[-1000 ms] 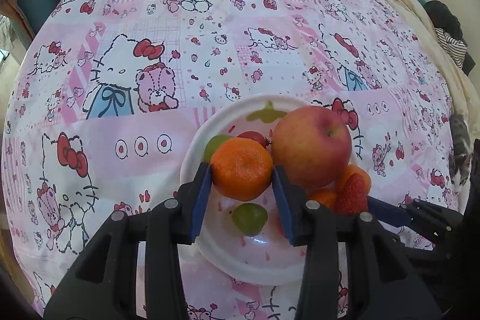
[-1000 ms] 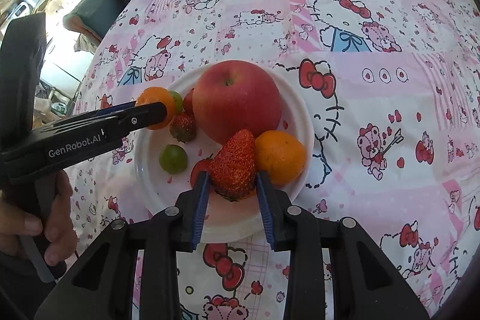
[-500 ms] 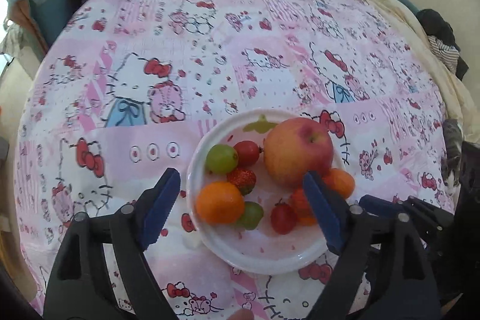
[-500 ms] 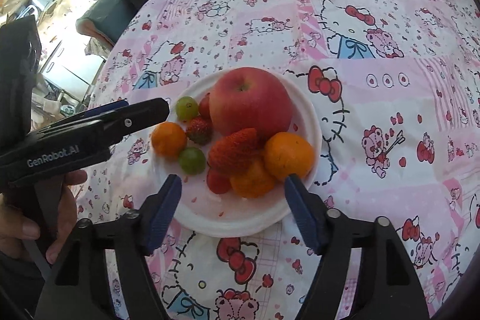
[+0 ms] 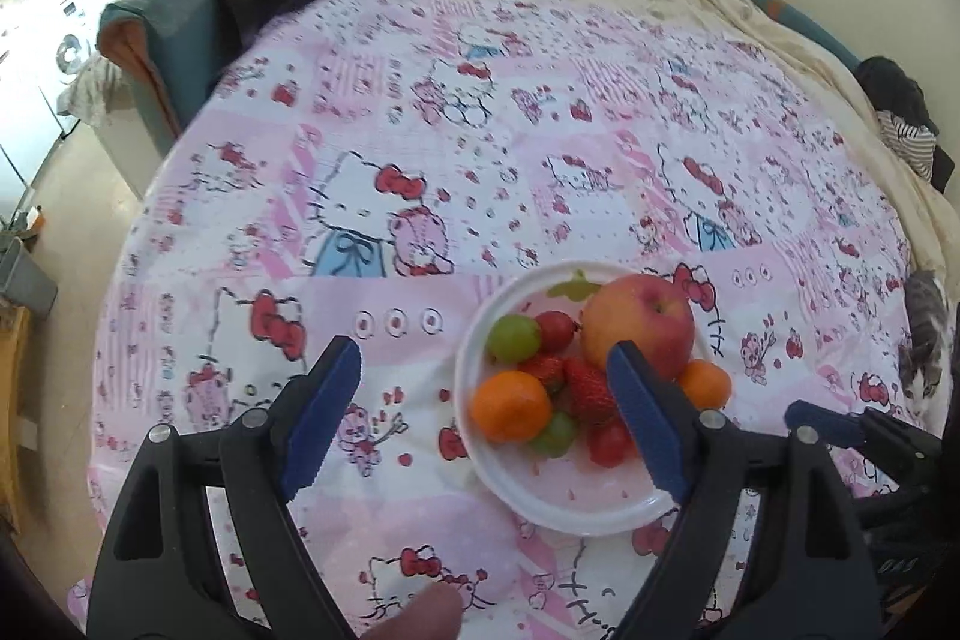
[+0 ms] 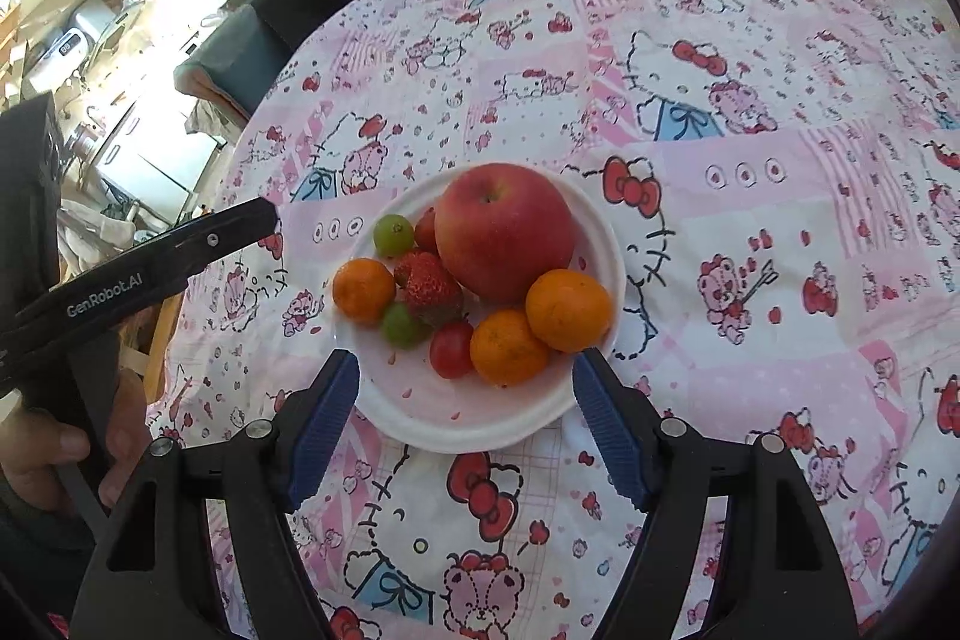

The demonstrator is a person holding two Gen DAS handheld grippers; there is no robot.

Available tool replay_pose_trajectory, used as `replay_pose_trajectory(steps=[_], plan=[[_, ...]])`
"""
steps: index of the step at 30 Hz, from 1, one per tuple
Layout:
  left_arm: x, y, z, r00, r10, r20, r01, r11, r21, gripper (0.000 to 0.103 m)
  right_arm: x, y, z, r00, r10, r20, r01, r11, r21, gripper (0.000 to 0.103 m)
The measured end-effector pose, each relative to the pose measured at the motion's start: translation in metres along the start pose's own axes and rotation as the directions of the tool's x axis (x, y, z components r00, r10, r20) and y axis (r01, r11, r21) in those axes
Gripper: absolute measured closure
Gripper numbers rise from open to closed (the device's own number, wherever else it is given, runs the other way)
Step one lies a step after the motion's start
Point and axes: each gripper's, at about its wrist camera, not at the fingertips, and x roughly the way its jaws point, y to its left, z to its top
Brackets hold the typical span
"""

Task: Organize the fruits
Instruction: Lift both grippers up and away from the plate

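Three oranges [image 6: 567,310], one apple [image 6: 503,230], two grapes [image 6: 393,234].

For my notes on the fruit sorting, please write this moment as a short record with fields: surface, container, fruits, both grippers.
surface: pink cartoon-print cloth
container: round white plate
fruits on plate: big red apple, three oranges, e.g. small round orange, strawberries, e.g. red strawberry, two green grapes, small red tomato
left gripper: open, holding nothing
right gripper: open, holding nothing
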Motion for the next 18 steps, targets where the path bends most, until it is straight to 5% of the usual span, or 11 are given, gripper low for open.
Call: replay_pose_trajectory(steps=[18], plan=[[-0.083, 0.008, -0.046, 0.988, 0.007, 0.151, -0.006, 1.000, -0.002, 0.020, -0.088, 0.014, -0.042, 0.975, -0.079, 0.209, 0.080, 0.997, 0.002, 0.008]])
